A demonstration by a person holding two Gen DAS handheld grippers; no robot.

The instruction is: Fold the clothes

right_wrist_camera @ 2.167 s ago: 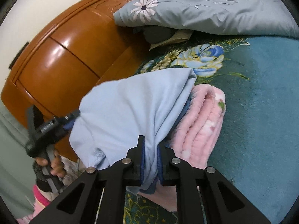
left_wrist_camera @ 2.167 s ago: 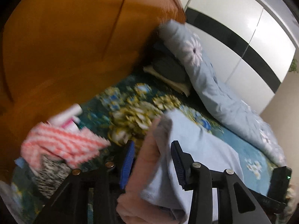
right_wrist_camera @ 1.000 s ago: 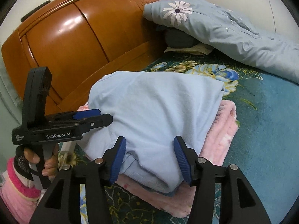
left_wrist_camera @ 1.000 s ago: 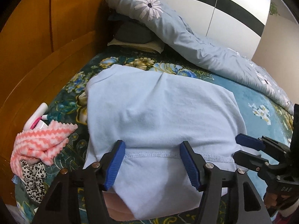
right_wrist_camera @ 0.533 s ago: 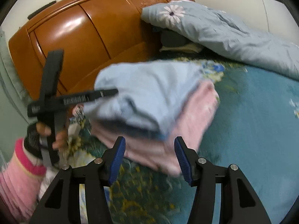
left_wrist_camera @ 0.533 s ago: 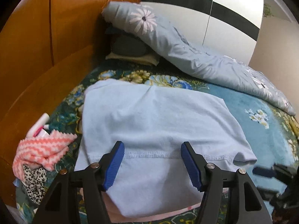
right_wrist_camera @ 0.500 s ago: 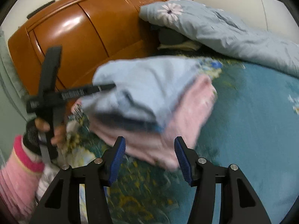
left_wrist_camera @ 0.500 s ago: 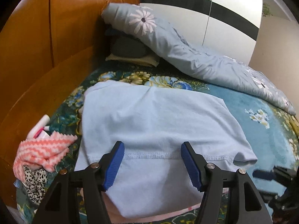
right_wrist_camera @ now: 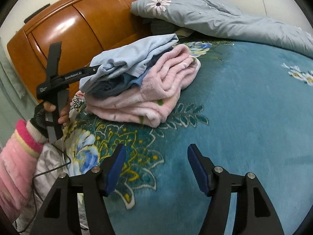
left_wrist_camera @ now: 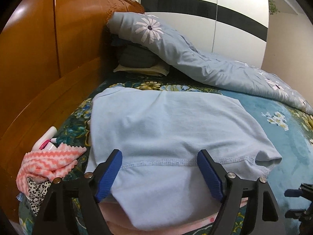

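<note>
Two grippers are opening: the left gripper [left_wrist_camera: 159, 173] has let go of the blue shirt [left_wrist_camera: 166, 121], now laid on the pink pile [right_wrist_camera: 148, 96]; the right gripper [right_wrist_camera: 154, 168] has backed away, empty. This fold looks finished.

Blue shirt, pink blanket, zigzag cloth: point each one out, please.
Blue shirt [left_wrist_camera: 166, 121]: left wrist view, middle of its top face.
Pink blanket [right_wrist_camera: 156, 96]: right wrist view, folded side.
Zigzag cloth [left_wrist_camera: 49, 162]: left wrist view, middle of its striped top.

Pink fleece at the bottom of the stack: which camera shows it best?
Right wrist view: the pink fleece shows whole under the light blue shirt. Left wrist view shows only a pink edge beneath the shirt.
</note>
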